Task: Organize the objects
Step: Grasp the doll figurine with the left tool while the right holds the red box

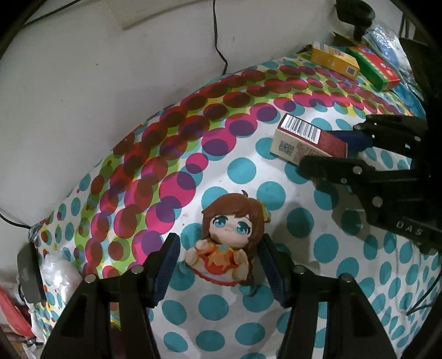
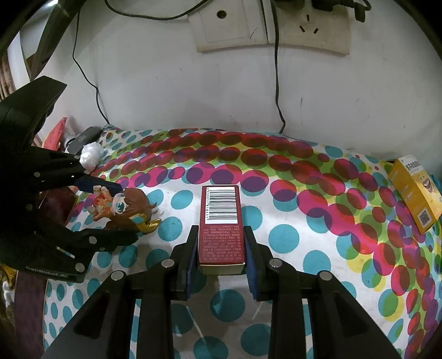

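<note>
From my feed, everything sits on a polka-dot cloth (image 2: pixel 317 243) against the wall. Lying on it: a doll (image 1: pixel 229 243), red box (image 2: pixel 221 223), yellow box (image 2: pixel 415 190), a green box (image 1: pixel 373 67) just beside the yellow one, and crumpled white plastic (image 2: pixel 90 155).

The small print on the dark red cardboard box with a barcode (image 2: pixel 221 229) is too fine to read in the right wrist view, and its near end sits between the blue pads (image 2: pixel 250 256), which cover its sides. In the left wrist view the same box's far end is hidden behind the other black gripper (image 1: pixel 335 150). The yellow cardboard box (image 2: pixel 414 193) is cut off by the right edge. The green and red carton (image 1: pixel 373 67) is partly covered by a black clamp (image 1: pixel 356 19). The crumpled white plastic lump (image 1: pixel 59 273) is too blurred to identify.
</note>
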### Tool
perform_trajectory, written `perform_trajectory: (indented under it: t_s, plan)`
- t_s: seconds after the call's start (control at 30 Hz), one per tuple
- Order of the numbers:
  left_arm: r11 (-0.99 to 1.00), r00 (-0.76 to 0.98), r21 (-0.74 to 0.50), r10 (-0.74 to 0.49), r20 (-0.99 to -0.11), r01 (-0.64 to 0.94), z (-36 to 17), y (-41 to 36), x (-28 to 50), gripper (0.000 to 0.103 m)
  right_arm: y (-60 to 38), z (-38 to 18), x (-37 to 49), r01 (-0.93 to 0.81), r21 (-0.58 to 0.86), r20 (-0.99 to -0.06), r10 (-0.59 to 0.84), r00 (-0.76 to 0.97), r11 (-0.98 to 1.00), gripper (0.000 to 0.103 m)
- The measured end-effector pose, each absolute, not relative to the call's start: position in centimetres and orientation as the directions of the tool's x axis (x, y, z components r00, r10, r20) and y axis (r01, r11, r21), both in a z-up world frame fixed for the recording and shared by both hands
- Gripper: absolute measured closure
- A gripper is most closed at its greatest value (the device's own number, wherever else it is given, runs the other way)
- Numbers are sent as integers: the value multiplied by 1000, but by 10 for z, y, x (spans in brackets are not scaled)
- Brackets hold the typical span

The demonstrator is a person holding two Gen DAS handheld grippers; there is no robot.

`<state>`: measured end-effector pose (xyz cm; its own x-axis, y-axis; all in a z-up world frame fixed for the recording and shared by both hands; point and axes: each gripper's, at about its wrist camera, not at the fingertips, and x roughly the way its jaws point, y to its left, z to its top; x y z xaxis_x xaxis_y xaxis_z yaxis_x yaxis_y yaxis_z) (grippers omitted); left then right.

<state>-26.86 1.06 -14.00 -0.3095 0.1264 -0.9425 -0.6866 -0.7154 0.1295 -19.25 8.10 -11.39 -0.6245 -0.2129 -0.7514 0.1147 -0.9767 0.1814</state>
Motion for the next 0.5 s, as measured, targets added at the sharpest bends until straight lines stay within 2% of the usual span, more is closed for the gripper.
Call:
perform_trajectory:
  t_s: [0.2,0.27,0.3,0.5]
  plan:
    - [-720,-324,127,142,-935,-682,-140,9,-260,44,80,-114,-192,113,178,-750,-209,-627,-977,74]
    - [-731,-333,132,137,-933,-669,-139,8,-259,46,80,-114,-193,114,179,-750,-211,-627,-977,74]
    - [-737,-340,134,137,-930,-662,-139,7,-259,51,80,-114,-193,112,179,-750,-209,-628,-977,74]
    - [-779,-370,146,116,-922,-609,-138,5,-255,51,81,-114,-192,109,173,-749,-202,-631,-979,74]
